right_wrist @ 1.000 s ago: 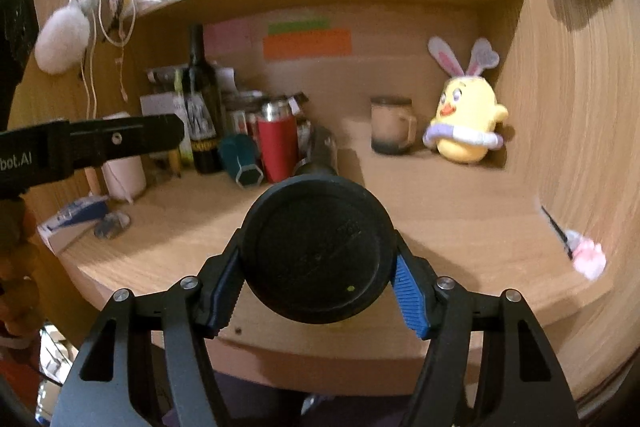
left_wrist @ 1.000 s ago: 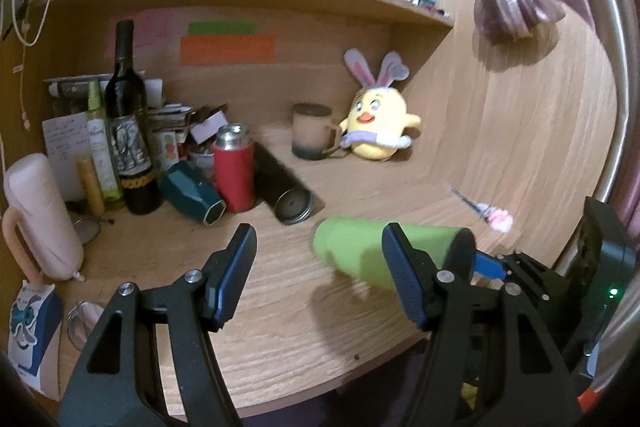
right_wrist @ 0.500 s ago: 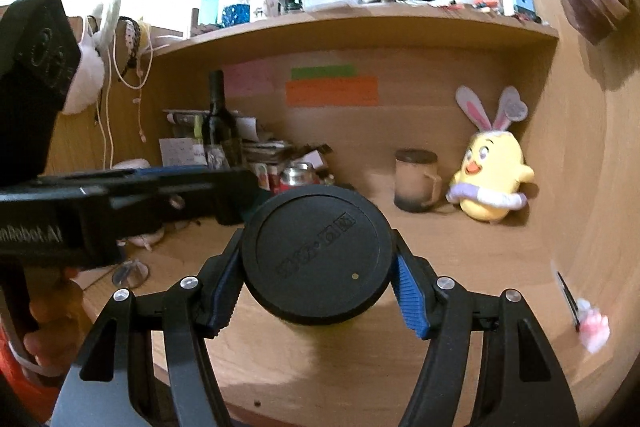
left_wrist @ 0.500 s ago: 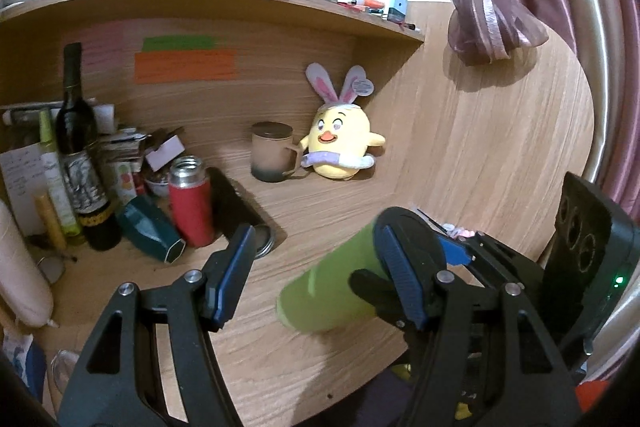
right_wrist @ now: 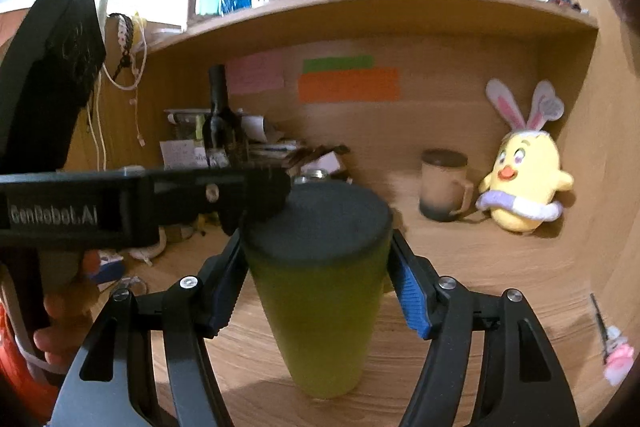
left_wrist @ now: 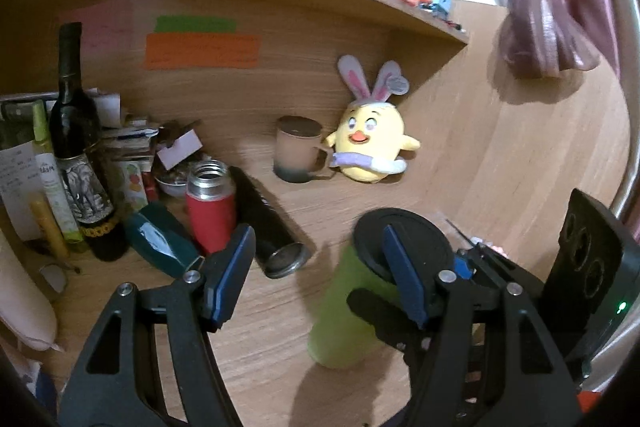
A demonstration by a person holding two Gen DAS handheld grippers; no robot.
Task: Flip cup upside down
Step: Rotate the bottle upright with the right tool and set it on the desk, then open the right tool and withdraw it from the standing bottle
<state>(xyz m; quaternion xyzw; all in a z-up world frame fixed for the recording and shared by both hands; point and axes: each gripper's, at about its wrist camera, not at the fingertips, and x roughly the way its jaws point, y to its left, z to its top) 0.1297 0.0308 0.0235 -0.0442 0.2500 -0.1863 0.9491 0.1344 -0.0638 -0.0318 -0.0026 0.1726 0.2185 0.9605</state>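
One green cup [right_wrist: 320,291], one mug [left_wrist: 298,149], two tools [left_wrist: 316,277] [right_wrist: 320,277].

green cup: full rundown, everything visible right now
The green cup is a matte lime tumbler, plastic-looking, tapering away from a black lidded end that sits uppermost. It stands near upright, slightly tilted, narrow end close to the wooden desk; contact there is unclear. The right gripper clamps it just below the lid. The left gripper is open beside it.

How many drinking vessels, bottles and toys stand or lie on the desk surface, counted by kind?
Green cup: 1
Mug: 1
Flasks, red and black: 2
Wine bottle: 1
Plush chick: 1
Total: 6
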